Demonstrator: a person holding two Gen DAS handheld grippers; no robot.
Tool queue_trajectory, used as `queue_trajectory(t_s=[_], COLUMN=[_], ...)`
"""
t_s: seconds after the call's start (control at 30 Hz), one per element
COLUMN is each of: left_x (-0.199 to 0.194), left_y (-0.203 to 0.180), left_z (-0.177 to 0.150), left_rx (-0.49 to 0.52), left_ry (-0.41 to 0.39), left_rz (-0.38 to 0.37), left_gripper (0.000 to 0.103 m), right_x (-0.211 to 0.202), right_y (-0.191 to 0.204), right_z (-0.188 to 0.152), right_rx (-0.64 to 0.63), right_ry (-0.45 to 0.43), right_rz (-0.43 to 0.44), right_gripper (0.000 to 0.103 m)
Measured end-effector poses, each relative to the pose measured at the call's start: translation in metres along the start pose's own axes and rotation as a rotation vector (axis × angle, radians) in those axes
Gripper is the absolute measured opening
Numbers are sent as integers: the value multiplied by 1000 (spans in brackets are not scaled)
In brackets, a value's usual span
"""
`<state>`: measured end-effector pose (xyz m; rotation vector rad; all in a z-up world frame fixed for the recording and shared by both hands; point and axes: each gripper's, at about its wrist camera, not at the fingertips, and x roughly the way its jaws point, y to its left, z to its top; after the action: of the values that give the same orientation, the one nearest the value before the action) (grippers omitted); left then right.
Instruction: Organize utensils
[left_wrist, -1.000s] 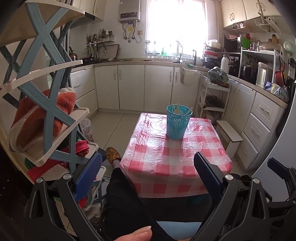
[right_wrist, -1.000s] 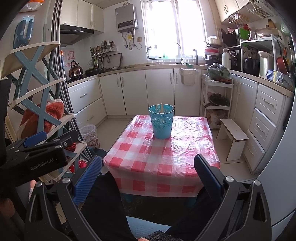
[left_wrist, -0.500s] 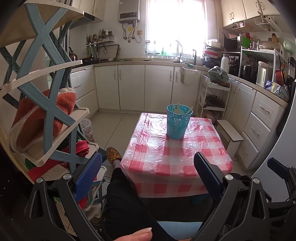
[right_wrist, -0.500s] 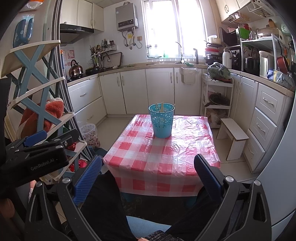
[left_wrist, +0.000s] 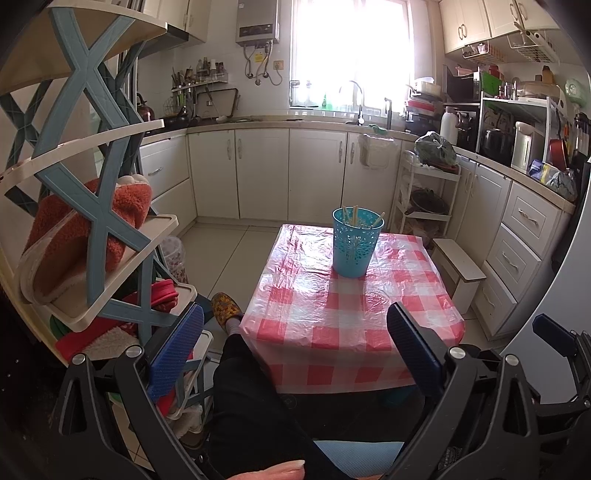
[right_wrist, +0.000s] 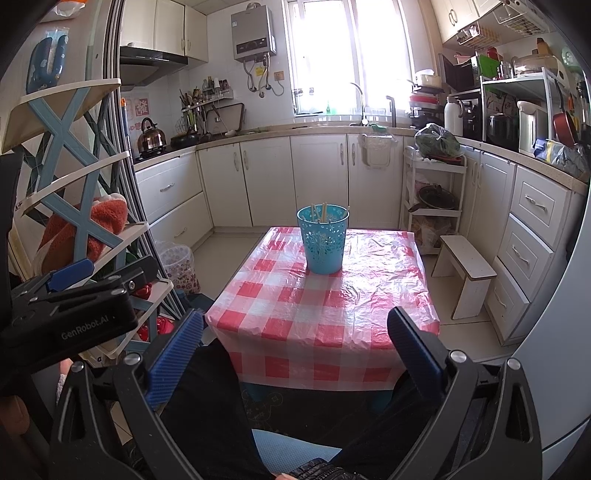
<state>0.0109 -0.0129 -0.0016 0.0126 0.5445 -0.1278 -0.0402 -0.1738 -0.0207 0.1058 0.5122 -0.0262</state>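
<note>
We hold our left gripper (left_wrist: 295, 347) with its blue pads spread wide apart and nothing between them, low over our lap and short of the bench (left_wrist: 332, 332). Our right gripper (right_wrist: 295, 345) is likewise spread wide and empty, also short of the near edge of the bench. In the right wrist view the body of the left gripper shows at the left edge, well apart from the bench. On the bench, which is covered by a red and white checked cloth, stands the turquoise utensil cup (right_wrist: 325, 240), upright, toward the far end. Pale chopsticks (right_wrist: 323, 212) lean inside the cup, their tips rising just above its rim. Left of the bench stands a shelf rack (left_wrist: 88, 206) with blue crossed braces holding an orange slipper (left_wrist: 59, 240). Right of the bench sits a small white stool (right_wrist: 465, 273) on the floor.
</note>
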Motion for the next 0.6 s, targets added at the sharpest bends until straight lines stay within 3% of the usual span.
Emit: queue_trajectory(t_s=[0.6], left_x=[16], left_y=[0], left_z=[0], left_rx=[8], left_ry=[36], left_rz=[-5], left_gripper=[95], right_x=[12], right_y=[-5], right_z=[-2], right_rx=[3], right_ry=[34], right_rz=[8], right_gripper=[96])
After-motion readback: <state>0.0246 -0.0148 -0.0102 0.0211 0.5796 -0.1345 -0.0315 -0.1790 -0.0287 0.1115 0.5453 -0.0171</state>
